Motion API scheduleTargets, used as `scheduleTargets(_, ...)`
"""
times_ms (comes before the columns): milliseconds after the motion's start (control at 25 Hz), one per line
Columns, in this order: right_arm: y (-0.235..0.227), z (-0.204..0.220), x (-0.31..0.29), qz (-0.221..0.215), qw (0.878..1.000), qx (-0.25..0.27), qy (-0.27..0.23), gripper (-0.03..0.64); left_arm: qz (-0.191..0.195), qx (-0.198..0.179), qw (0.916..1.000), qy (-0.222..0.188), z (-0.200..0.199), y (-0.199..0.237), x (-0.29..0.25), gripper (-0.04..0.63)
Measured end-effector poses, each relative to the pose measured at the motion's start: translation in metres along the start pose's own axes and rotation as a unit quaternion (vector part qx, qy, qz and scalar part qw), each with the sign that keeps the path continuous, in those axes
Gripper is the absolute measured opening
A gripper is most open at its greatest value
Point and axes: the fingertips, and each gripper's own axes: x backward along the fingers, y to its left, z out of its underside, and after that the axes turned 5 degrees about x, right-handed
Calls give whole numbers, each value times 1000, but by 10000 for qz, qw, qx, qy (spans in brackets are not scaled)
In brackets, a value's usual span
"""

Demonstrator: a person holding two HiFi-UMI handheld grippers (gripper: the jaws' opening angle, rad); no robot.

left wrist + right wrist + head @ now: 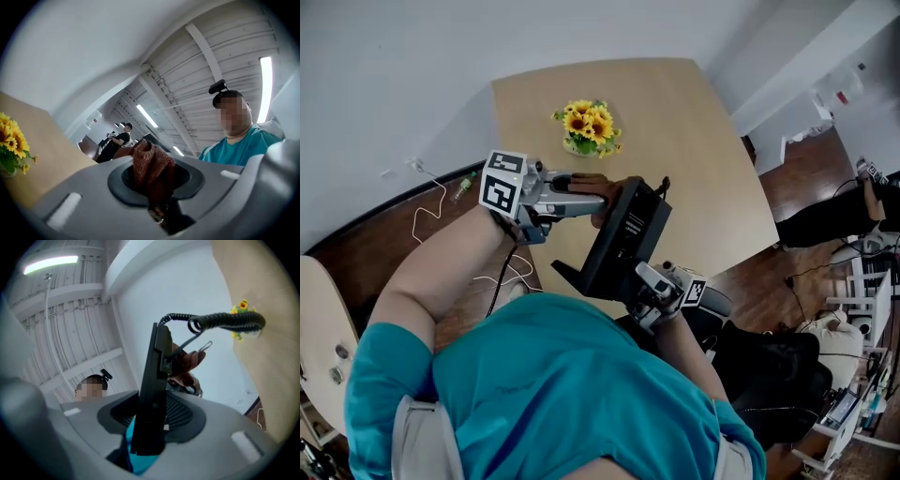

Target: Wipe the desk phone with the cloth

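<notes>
— Tool state?
— The right gripper [146,437] is clamped on the black desk phone's [623,239] lower edge; the phone is held clear of the table [703,141].
— And the cloth?
— A rust-brown cloth [152,164] is pinched in the left gripper [589,200] and appears pressed just ahead against the phone's upper end; the phone's long axis runs between both tools.

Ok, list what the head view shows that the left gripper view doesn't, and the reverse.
Head view only: the right claw gripping the desk phone's lower edge, white cables on the floor. Left gripper view only: ceiling strip lights, a person in black far off. Both: the brown cloth in the left claw, the sunflowers, the tan table.
</notes>
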Motion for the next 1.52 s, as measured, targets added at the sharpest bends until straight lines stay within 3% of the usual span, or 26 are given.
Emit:
scheduleTargets(440, 4, -25, -4, -15, 9994, 37, -356, 170, 756, -303, 9892, 1221, 55, -40, 1, 89)
scheduleTargets(520, 5, -23, -4, -47, 9994, -36, -328, 170, 632, -352, 9916, 1070, 46, -35, 0, 89)
scheduleTargets(760, 5, 6, -11, -62, 9998, -55, 175, 170, -172, -206, 9996, 48, -10, 2, 2, 89)
scheduleTargets(920, 1, 7, -4, -6, 9996, 147, 229, 170, -137, -94, 9998, -63, -9, -4, 2, 89)
scheduleTargets(1040, 4, -6, -1, 5, 9999, 139, 28, 170, 26, -184, 9993, 332, 12, -18, -2, 89)
scheduleTargets(1200, 5, -25, -2, 33, 9992, 105, -380, 170, 228, -443, 9921, 1154, 54, -41, -1, 89)
scheduleTargets(1400, 4, -26, -6, 107, 9994, 240, -232, 170, 209, -540, 9867, 1522, 66, -44, 7, 89)
scheduleTargets(1520, 8, -27, -8, 29, 9994, 289, -206, 170, 280, -551, 9774, 2022, 84, -43, 12, 89)
